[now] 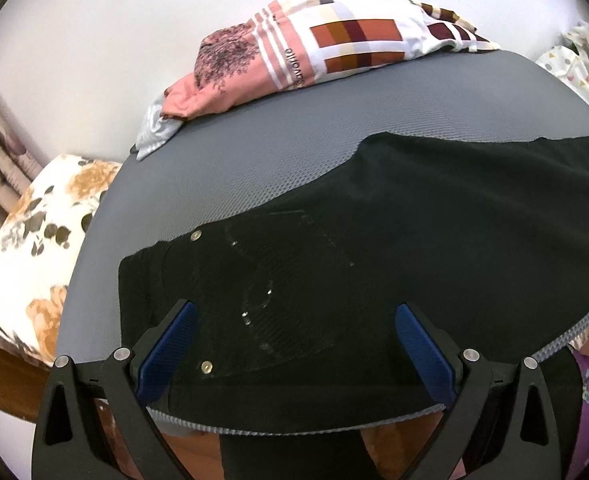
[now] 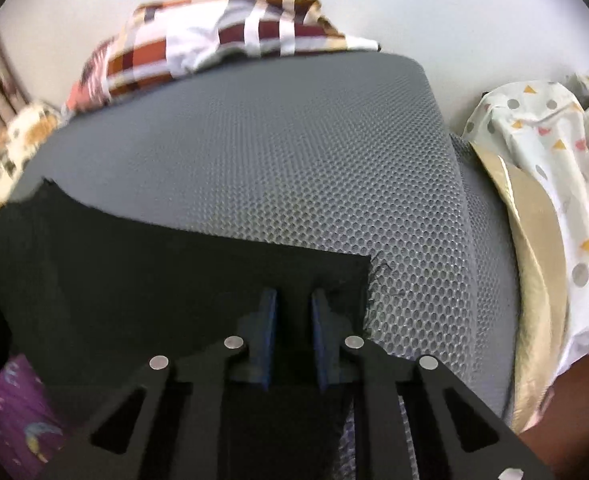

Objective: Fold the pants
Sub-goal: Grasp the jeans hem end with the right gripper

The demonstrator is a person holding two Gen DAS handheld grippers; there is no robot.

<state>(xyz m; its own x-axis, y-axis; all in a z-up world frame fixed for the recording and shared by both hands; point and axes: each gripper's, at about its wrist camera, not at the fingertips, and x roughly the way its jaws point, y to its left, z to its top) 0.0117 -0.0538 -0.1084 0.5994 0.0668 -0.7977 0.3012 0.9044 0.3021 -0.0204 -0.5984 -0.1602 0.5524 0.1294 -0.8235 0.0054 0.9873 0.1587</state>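
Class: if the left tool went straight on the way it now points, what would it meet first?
Most likely the black pants: the open left tool points down at the waist end lying on the grey mat. Depth is uncertain.

I find the pants [image 1: 374,260] lying flat on the mat [image 1: 254,152], along its near edge. My left claw [image 1: 294,320] sits over the waistband end, at the left. My right claw [image 2: 292,304] is at the leg hem, the pants' right end. Behind, on the mat's far edge, lies a heap of bedding [image 1: 326,44]. Left of the mat rests what appears to be a pillow [image 1: 34,248]; right, a bag [image 2: 546,152].
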